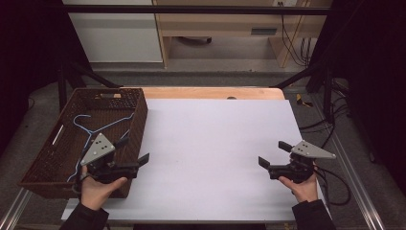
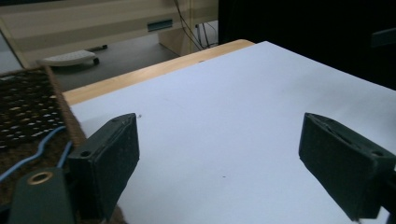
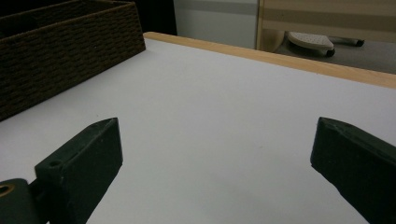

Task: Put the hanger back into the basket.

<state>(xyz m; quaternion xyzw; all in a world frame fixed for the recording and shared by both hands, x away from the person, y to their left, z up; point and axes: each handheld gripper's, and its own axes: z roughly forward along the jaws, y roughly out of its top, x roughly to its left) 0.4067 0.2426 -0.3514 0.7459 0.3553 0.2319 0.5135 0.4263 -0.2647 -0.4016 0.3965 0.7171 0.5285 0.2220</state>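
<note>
Blue hanger (image 1: pixel 91 129) lies lengthwise in basket (image 1: pixel 136 122), hook away; both tools gape empty.

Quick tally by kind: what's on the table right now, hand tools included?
Wicker basket: 1, brown, at the table's left edge
Blue wire hanger: 1, lying inside the basket
Hand-held tools: 2, left tool and right tool, both with jaws open and nothing between them
White table sheet: 1
Total: 5
</note>
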